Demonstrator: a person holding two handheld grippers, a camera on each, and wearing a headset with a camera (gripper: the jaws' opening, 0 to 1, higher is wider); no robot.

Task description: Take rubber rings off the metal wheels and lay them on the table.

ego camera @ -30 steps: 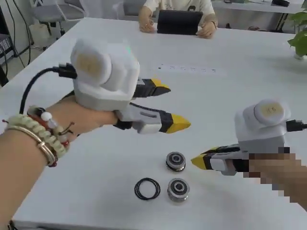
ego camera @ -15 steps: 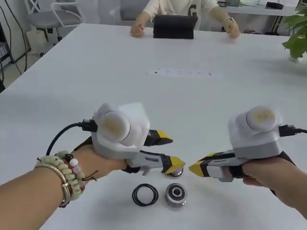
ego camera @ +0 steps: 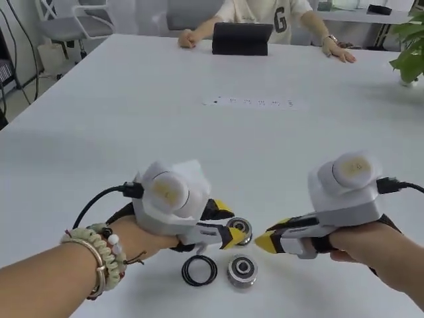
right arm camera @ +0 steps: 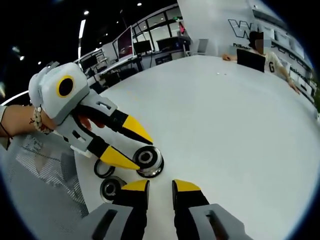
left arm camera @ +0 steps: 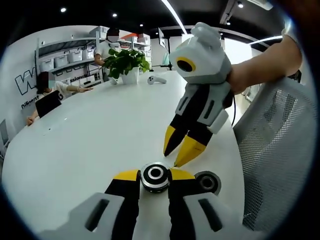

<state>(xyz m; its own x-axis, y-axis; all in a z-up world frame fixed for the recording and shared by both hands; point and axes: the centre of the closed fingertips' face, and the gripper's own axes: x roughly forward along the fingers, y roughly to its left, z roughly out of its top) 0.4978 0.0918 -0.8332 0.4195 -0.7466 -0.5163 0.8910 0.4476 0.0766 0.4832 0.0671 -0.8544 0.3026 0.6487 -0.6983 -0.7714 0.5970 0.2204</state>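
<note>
A metal wheel (ego camera: pixel 240 228) with a dark rubber ring sits between the yellow tips of my left gripper (ego camera: pixel 228 226), which is shut on it; the left gripper view shows the wheel (left arm camera: pixel 155 177) touching both tips. A second metal wheel (ego camera: pixel 242 271) lies on the white table (ego camera: pixel 199 132) just in front, beside black rubber rings (ego camera: pixel 199 270) lying flat. My right gripper (ego camera: pixel 266 242) is shut on nothing, its tip a short way right of the held wheel. The right gripper view shows the held wheel (right arm camera: pixel 149 160), the loose rings (right arm camera: pixel 102 170) and the second wheel (right arm camera: pixel 111 187).
A person sits at the table's far end behind a black tablet (ego camera: pixel 242 38). A plant (ego camera: pixel 412 46) stands at the far right, an office chair (ego camera: pixel 66 20) at the far left. A mesh chair (left arm camera: pixel 280 150) is close behind the near table edge.
My left gripper has come down toward me and shut its jaws round the farther wheel. The right gripper has shifted slightly left toward that wheel. The rings and nearer wheel have not moved.
</note>
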